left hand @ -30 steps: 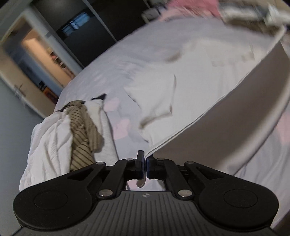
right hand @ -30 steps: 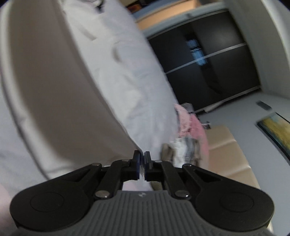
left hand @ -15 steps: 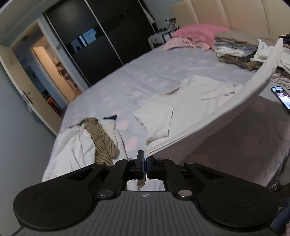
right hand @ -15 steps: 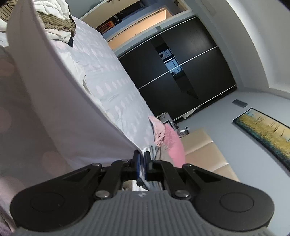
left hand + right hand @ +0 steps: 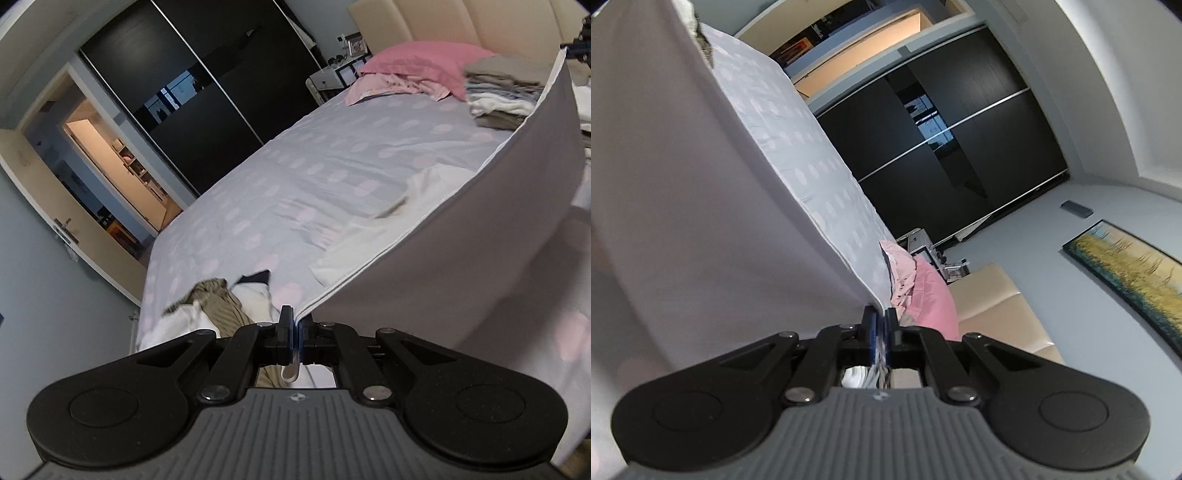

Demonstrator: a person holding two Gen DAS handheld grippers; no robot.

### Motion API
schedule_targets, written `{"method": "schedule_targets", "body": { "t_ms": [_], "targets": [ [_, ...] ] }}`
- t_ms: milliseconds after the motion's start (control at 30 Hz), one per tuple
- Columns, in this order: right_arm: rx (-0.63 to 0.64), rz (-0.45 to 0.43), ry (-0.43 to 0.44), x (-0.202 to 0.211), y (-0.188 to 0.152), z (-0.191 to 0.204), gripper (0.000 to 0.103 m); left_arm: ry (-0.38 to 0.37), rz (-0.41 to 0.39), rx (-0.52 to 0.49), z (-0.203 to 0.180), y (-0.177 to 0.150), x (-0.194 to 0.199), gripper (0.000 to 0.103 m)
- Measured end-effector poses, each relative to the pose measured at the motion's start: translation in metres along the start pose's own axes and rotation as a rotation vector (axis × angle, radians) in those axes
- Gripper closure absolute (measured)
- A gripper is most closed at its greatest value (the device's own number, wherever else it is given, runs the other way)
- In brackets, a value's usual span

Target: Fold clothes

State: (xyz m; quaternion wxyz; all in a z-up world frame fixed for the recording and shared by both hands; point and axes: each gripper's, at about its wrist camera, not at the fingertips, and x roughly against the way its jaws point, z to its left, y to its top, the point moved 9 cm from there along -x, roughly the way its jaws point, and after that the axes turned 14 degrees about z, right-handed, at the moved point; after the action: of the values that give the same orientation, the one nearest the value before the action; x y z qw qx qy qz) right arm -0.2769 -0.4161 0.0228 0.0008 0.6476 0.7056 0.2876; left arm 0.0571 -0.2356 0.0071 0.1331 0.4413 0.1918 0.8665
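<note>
So, from the left wrist view, the left gripper is clamped on one corner of the white garment, which is stretched taut above the bed, with folded clothes stacked beside a pink pillow. From the right wrist view, the right gripper is pinched shut on the other corner of the garment, held up in the air.

The garment is smooth, matt white cloth. At eleven o'clock, the wardrobe doors are glossy black. The gripper fingers look like matt black plastic.
</note>
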Motion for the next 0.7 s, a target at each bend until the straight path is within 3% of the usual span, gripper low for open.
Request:
{"method": "schedule_targets", "body": {
  "t_ms": [333, 533, 700],
  "targets": [
    [-0.007, 0.077, 0.07, -0.15, 0.086, 0.005, 0.099, 0.015, 0.093, -0.013, 0.03, 0.082, -0.129, 0.102],
    [0.002, 0.142, 0.131, -0.248, 0.118, 0.042, 0.099, -0.029, 0.186, 0.003, 0.03, 0.104, -0.236, 0.102],
    [0.027, 0.208, 0.178, -0.314, 0.119, 0.088, 0.099, -0.06, 0.238, 0.017, 0.015, 0.106, -0.309, 0.102]
  ]
}}
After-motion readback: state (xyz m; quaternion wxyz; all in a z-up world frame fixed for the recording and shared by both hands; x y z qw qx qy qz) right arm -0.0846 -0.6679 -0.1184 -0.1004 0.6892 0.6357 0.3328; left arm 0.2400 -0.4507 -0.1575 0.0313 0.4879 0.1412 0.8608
